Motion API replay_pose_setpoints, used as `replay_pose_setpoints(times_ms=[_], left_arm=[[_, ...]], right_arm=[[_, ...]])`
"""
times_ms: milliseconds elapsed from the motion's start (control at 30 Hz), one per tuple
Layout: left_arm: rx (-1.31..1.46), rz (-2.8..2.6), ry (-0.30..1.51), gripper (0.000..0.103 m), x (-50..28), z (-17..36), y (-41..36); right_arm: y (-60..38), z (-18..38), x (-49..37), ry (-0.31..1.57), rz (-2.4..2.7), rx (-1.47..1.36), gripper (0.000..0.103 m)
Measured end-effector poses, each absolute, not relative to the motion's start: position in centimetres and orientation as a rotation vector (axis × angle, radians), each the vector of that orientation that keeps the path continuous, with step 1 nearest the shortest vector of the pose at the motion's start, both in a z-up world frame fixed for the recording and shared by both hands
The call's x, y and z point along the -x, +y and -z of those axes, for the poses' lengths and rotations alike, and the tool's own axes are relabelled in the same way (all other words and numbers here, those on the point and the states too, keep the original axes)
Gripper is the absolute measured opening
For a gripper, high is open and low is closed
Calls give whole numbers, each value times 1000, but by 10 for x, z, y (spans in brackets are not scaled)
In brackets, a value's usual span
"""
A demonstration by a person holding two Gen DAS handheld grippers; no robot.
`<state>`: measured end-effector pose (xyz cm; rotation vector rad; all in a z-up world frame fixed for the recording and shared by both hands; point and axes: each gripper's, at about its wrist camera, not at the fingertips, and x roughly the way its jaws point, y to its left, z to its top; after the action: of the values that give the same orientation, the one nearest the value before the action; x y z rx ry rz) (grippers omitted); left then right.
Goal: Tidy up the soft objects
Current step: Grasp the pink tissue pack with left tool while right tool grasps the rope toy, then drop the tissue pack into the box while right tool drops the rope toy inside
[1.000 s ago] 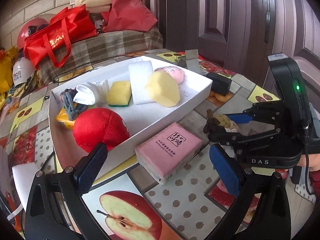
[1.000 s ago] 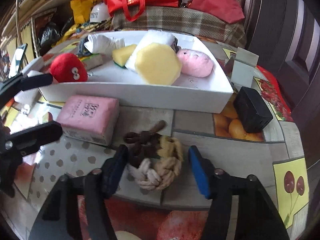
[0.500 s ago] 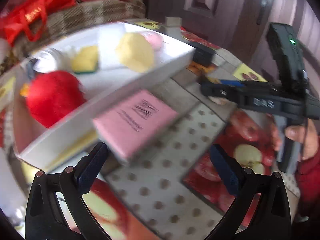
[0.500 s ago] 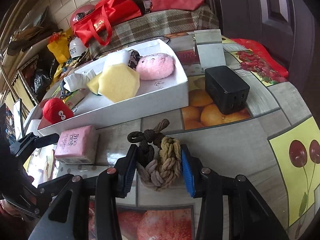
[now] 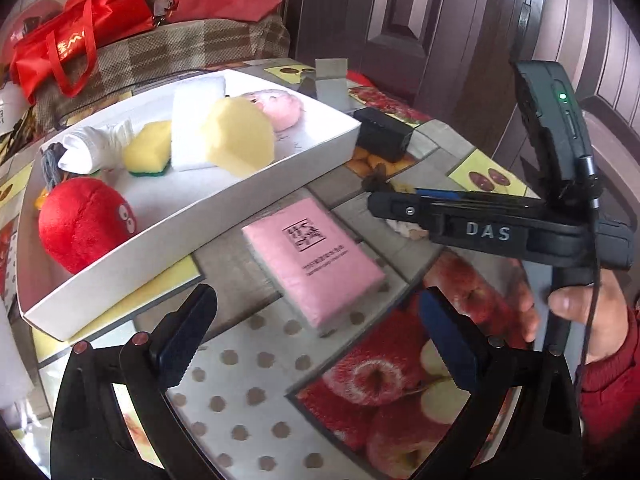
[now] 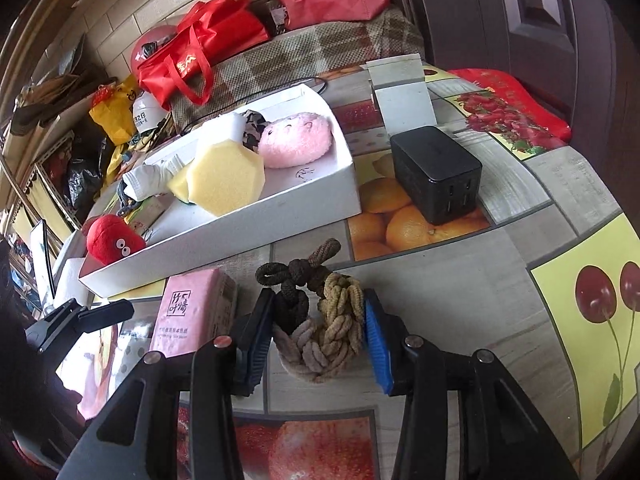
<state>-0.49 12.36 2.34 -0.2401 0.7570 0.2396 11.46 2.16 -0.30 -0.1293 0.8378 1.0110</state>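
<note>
Soft objects fill the white tray: a red plush, a rolled white sock, a yellow-green sponge, a white foam block, a yellow foam piece and a pink plush. Just outside the tray, on the fruit-patterned surface, the right gripper has its pads pressed on both sides of a knotted rope toy, though its jaws are opening slightly. Beside it the left gripper is spread wide and empty, with a pink tissue pack lying on the surface ahead of it.
</note>
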Motion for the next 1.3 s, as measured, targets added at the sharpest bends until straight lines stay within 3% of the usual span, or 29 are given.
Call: replay_pose_setpoints(times_ms=[167,233,367,700,1067,1300], left_arm=[[251,-414,787,102,-26,-18,117],[230,-466,797,89,-38,-15,119],[190,-488,845,50,-51,-8,120],[109,-550,652,50,-13,-29,103],[69,-636,428,50,36,-50,106],[78,-729,370,50,55,-56,141]], right_arm=[[16,3,-121,840,-953,105,44],[13,3,-123,841,-938,88,44],[13,3,-124,840,-940,85,44],[4,-7,-115,754,-954,61,44],[1,-38,-49,381,-947,112,44],[34,-40,-29,285,-958,202,44]])
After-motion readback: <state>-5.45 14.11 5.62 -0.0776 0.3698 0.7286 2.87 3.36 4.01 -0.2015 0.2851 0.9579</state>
